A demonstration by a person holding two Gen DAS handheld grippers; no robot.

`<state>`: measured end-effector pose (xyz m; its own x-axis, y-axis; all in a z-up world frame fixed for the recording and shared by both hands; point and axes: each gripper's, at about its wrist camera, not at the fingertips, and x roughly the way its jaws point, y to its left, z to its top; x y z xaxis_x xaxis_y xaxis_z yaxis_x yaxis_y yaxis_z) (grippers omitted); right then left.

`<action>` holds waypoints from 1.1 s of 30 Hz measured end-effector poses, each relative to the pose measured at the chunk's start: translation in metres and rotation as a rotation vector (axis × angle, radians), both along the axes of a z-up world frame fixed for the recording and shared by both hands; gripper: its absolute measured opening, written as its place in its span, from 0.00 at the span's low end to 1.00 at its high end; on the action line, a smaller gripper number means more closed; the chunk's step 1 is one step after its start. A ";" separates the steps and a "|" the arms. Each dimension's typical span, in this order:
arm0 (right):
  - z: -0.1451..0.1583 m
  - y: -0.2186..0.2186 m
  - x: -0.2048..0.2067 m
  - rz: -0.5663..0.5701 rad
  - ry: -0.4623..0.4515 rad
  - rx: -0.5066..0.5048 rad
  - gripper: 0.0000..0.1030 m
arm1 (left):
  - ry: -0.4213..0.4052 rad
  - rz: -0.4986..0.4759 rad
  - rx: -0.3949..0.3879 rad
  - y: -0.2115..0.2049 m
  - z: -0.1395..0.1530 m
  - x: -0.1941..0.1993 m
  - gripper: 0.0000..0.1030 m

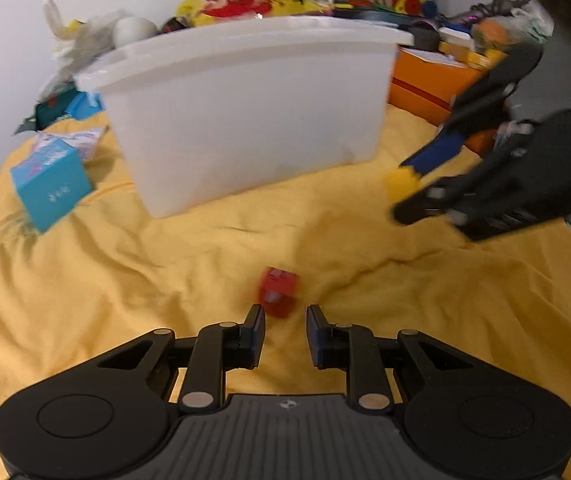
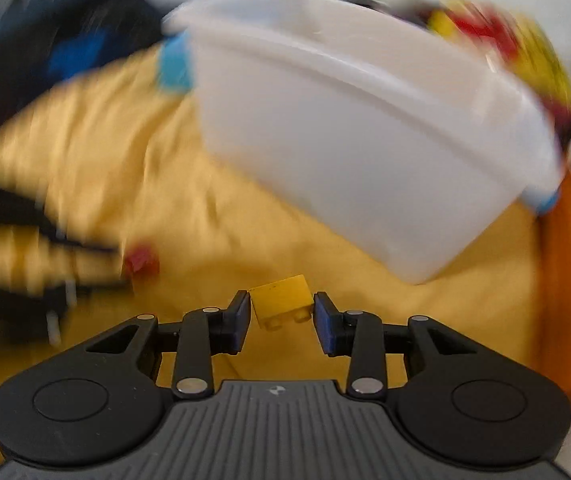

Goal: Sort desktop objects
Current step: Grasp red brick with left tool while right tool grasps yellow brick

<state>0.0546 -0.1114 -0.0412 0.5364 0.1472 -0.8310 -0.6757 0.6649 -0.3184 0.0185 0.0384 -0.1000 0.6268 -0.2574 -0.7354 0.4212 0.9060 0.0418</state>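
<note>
Our right tongs (image 2: 282,312) have a small yellow brick (image 2: 281,299) between their tips: a stubby block with a smooth top face and two round studs showing along its lower edge. The left pad touches its side, while on the right we cannot tell whether the pad meets the brick or stands just off it, so we cannot say for certain that the brick is gripped. From the left wrist view the same brick (image 1: 401,182) shows as a yellow blur at the tips of the right tongs (image 1: 405,192), above the cloth and just right of the tub.

Our left tongs (image 1: 285,322) stand narrowly parted and hold nothing. A small red brick (image 1: 279,291) (translucent, with a pale patch on its front face) lies on the yellow cloth (image 1: 165,280) just ahead of the tips, nearer the left finger, outside the gap.

Beyond both bricks a white plastic tub (image 1: 245,112) stands on the cloth that covers the desk. A blue box (image 1: 51,184) sits to its left and an orange box (image 1: 425,80) to its right, with clutter behind.
</note>
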 end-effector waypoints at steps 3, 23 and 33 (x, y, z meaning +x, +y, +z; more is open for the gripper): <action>-0.020 0.014 -0.021 0.232 -0.034 -0.326 0.37 | 0.008 0.001 0.013 -0.006 -0.004 -0.003 0.25; -0.016 -0.001 -0.022 -0.209 -0.075 0.363 0.34 | -0.043 0.022 0.074 0.005 0.000 0.009 0.40; -0.044 -0.006 -0.004 -0.377 -0.044 0.275 0.26 | -0.032 -0.028 0.062 -0.003 -0.004 0.017 0.31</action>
<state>0.0502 -0.1176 -0.0849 0.6282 0.1470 -0.7640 -0.3609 0.9250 -0.1188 0.0357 0.0350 -0.1038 0.6433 -0.2302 -0.7302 0.4440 0.8891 0.1108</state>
